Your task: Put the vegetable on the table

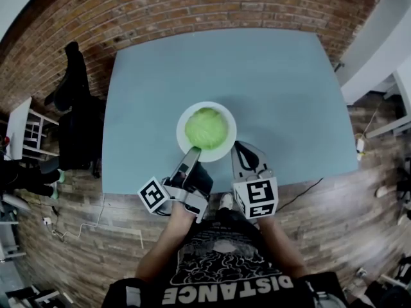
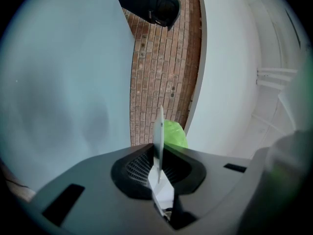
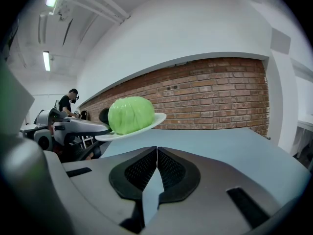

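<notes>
Over the near side of the pale blue-grey rectangular table (image 1: 160, 95), a round white plate (image 1: 186, 117) is held by its near rim in the left gripper (image 1: 194, 151). A round light-green cabbage head (image 1: 206, 128) is carried on the plate, roughly centred. In the left gripper view the plate (image 2: 159, 131) is seen edge-on, pinched between the jaws, which are closed narrow on the thin rim; the cabbage (image 2: 175, 133) is partly visible behind it.

The right gripper (image 1: 239, 146) is positioned just beside the plate's right edge, apart from it. In the right gripper view its jaws (image 3: 156, 151) are seen pressed together with nothing between them. From that view the plate (image 3: 151, 120) is shown slightly tilted and raised off the tabletop (image 3: 220, 146), with the cabbage (image 3: 130, 114) on it. A red brick wall (image 3: 210, 97) is seen behind the table.
</notes>
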A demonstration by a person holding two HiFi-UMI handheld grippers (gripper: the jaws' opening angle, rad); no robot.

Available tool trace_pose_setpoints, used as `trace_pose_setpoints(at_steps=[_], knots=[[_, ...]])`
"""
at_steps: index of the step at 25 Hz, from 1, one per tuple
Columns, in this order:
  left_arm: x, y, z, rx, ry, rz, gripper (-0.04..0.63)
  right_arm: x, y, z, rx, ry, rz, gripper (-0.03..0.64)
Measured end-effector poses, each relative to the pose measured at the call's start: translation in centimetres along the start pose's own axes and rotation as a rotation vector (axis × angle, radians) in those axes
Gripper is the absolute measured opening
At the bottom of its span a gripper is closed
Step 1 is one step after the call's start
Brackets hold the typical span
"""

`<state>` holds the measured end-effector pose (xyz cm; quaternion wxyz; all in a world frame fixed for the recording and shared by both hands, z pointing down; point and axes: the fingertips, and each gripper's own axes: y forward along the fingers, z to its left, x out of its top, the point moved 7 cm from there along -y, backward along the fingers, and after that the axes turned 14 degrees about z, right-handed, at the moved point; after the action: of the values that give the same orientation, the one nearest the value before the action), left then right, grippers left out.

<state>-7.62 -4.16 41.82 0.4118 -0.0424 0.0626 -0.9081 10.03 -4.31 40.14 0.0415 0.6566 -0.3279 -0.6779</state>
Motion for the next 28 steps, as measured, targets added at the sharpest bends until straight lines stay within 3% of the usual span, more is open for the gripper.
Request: trace_pose_setpoints(at_steps=[14, 28], knots=[[0.8, 0.9, 0.9, 0.008, -0.010, 0.001, 0.034, 0.3, 1.2, -0.7, 0.007, 0.002, 0.000, 0.009], [3.3, 2.3, 3.5, 0.031, -0.047, 0.025, 0.034, 0.6, 3.1, -1.5, -0.042, 0.006, 0.034, 0.009]])
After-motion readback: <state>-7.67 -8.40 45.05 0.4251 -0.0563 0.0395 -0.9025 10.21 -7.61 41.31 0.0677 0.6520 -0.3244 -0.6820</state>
